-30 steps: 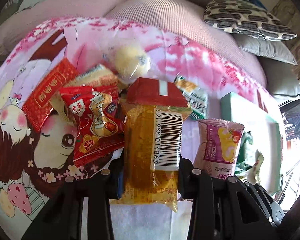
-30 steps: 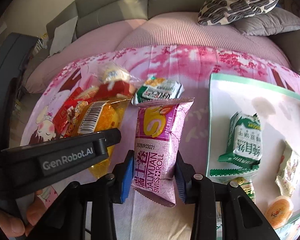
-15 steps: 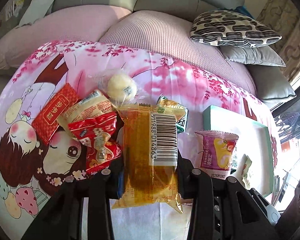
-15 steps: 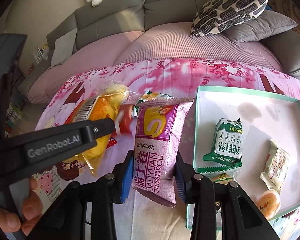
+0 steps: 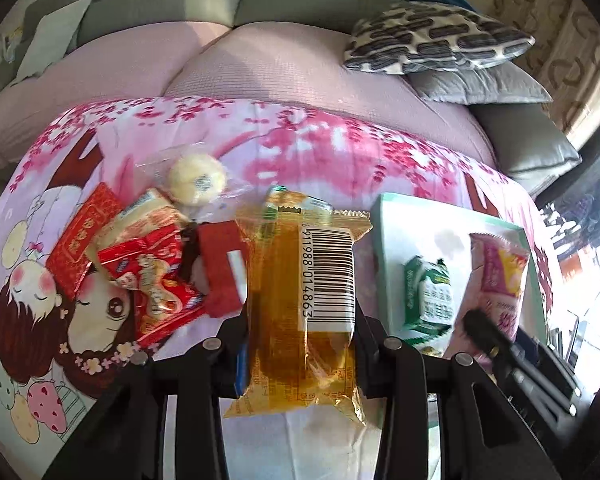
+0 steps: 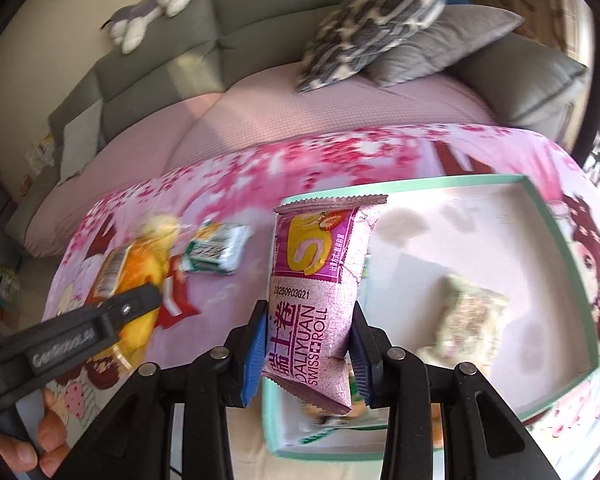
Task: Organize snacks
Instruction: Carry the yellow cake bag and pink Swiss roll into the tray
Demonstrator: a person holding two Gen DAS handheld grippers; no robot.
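Snacks: loose packets on a pink cartoon-print cloth (image 5: 300, 152), some already in a green-rimmed tray (image 5: 384, 220).
Left gripper (image 5: 300, 344): fingers closed on a yellow packet (image 5: 296, 320), barcode side up, packet upright between the pads, lifted over the cloth.
Right gripper (image 6: 308, 344): fingers clamped on a pink swiss roll packet (image 6: 316, 292), held upright over the tray's near-left corner.
Right gripper in left view: seen at 3 o'clock, the pink packet above the tray's right part.
Left gripper in right view: at 9 o'clock, yellow packet in it, blurred; a hand (image 6: 40, 436) on the handle at 8 o'clock.
Pile: at 9 o'clock of the yellow packet in left view, a red packet with cartoon print (image 5: 156, 276), a flat red packet with gold text (image 5: 80, 244), a red box (image 5: 222, 264), a pale yellow packet (image 5: 140, 216), all touching or overlapping.
Round bun: in a clear wrapper (image 5: 196, 178), at 11 o'clock of the yellow packet, just beyond the pile.
Green-white packet on cloth (image 6: 216, 250): at 10 o'clock of the pink packet in right view, outside the tray.
Tray contents: a green-white packet (image 5: 430, 296) in left view; a pale speckled packet (image 6: 464, 316) at 3 o'clock of the pink packet, blurred.
Tray place: on the cloth at 3 o'clock of the pile.
Background: pink-covered sofa seat (image 5: 260, 64), patterned cushion (image 5: 436, 36) on a grey cushion (image 5: 480, 84) at 1 o'clock, plush toy (image 6: 148, 12) on the sofa back.
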